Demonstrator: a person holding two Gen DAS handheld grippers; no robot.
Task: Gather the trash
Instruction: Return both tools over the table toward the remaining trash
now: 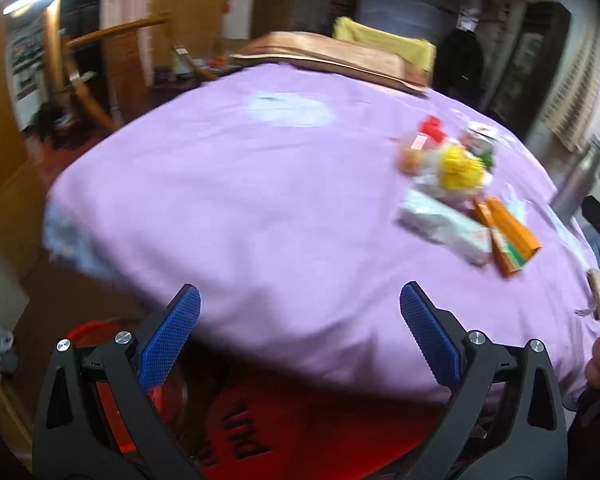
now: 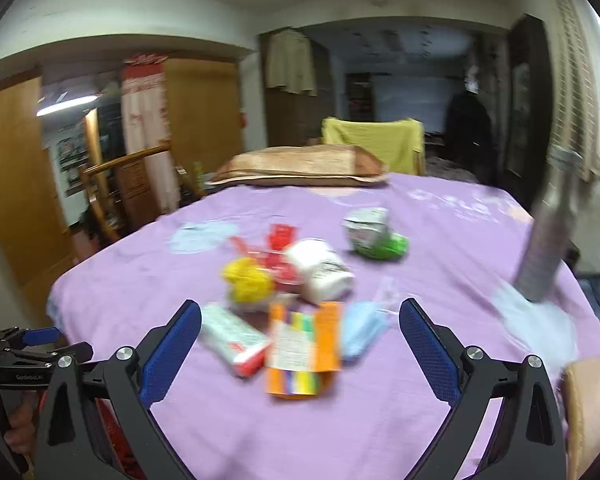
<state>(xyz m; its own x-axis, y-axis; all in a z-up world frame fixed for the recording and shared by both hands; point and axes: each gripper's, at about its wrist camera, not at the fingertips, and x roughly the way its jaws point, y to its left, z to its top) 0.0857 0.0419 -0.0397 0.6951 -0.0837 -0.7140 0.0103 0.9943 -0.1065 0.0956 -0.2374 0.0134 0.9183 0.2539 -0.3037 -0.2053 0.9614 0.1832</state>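
You are holding the right hand-held gripper (image 2: 300,336) wide open and empty, facing a light, crushable orange box (image 2: 302,346) just ahead; pinch its long sides.

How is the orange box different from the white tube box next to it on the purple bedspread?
The orange box is flat and wide, with coloured stripes and a pale label; the white tube box is long and narrow, plain white with a red end. The orange box points away from the right wrist camera, while the white tube box lies slanted across it. The two touch or overlap at one corner. Both lie flat on the purple bedspread, ahead of the open right gripper, not held.
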